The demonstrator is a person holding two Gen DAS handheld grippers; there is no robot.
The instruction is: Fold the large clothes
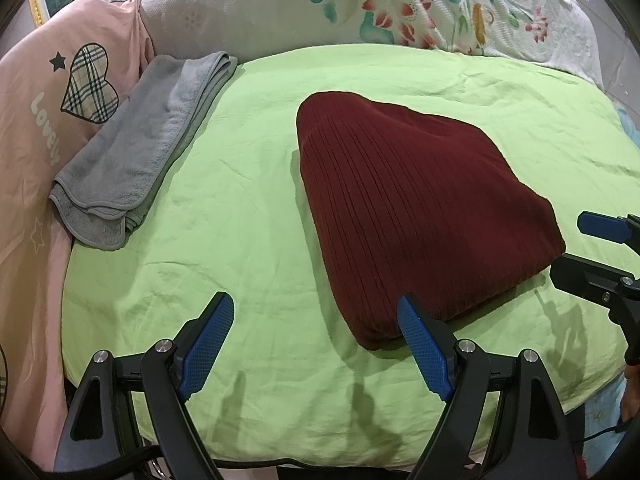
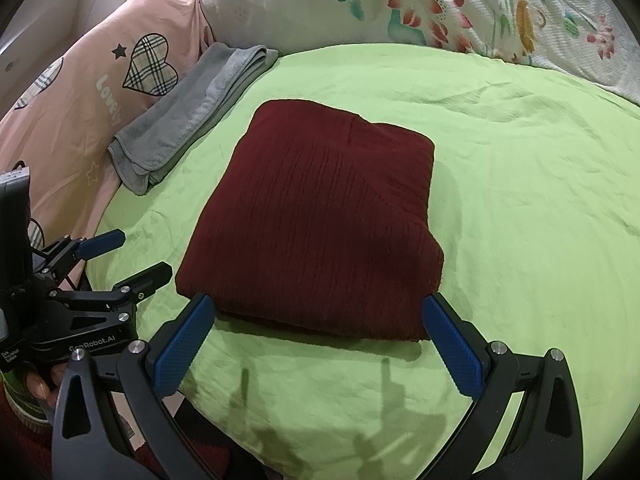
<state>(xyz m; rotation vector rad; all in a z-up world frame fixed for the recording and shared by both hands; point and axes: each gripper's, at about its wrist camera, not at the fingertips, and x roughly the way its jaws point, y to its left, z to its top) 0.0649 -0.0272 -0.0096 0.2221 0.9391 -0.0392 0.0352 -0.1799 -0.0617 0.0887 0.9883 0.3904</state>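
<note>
A dark red ribbed knit garment lies folded into a thick, roughly square bundle on the lime-green sheet that covers the bed, near the sheet's front edge and about midway along it. Both grippers hover just off that front edge with nothing between their blue pads. The right gripper stands wide, its two fingers flanking the near edge of the bundle, one by each front corner; whether the pads touch the knit cannot be told. The left gripper is also spread wide; its right finger overlaps the bundle's near left corner in the left wrist view, while its left finger sits over bare sheet. A folded grey towel rests along the sheet's left edge, partly against a pink pillow printed with plaid hearts. A white floral quilt is bunched along the far edge.
</note>
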